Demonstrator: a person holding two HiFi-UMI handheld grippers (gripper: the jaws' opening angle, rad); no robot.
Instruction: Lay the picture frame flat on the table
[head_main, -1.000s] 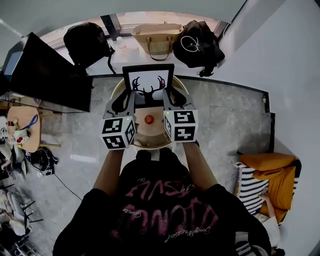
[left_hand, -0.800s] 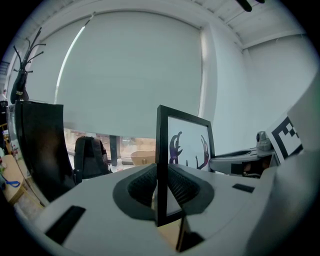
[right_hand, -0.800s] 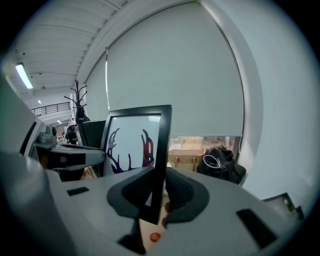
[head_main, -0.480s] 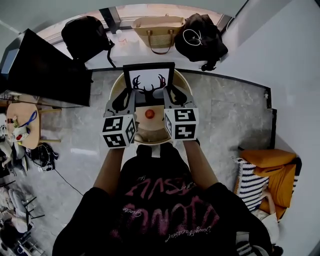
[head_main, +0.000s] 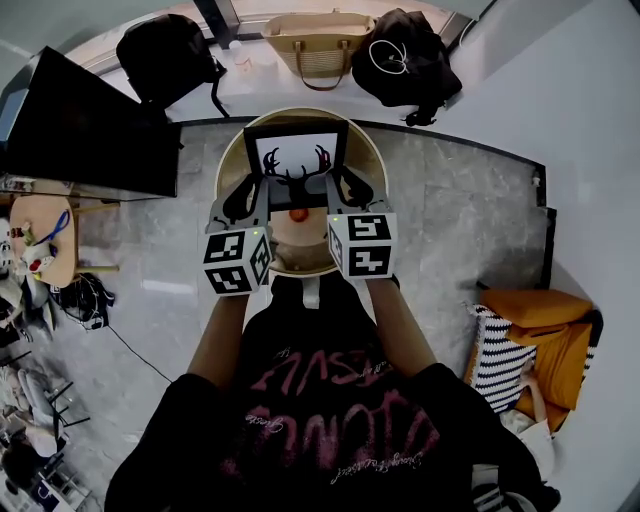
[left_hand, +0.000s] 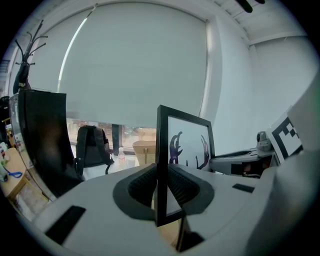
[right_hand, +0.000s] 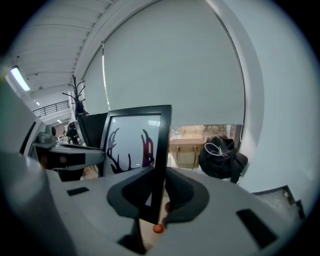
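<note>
- Looking down in the head view, the picture frame (head_main: 297, 158) with its antler print stands upright toward the far side of the round table (head_main: 226, 170), face turned to the person. The left gripper (head_main: 245, 200) sits at its left edge and the right gripper (head_main: 350, 192) at its right edge. A small red object (head_main: 298, 214) lies on the tabletop just in front of the frame, between the two grippers. The gripper bodies cover the contact points here, and whether the frame's foot rests on the wood or hangs just above it cannot be told.
- The left gripper view supplies what the head view lacks. Its jaws are closed onto the frame's left rail, with the black bar running straight up between the ribbed pads. The frame stands near vertical against the window blind, and a backpack (left_hand: 91, 147) stands on the sill behind.
- The right gripper view shows the matching pinch, with its jaws clamped on the right rail. Only here does the red object show how near it is, just below the jaws.
- Judged from all three views, the two-sided grip is made but the laying down has not begun. Tipping the frame, lowering it flat and letting go remain, and the red object may sit in the landing spot.
</note>
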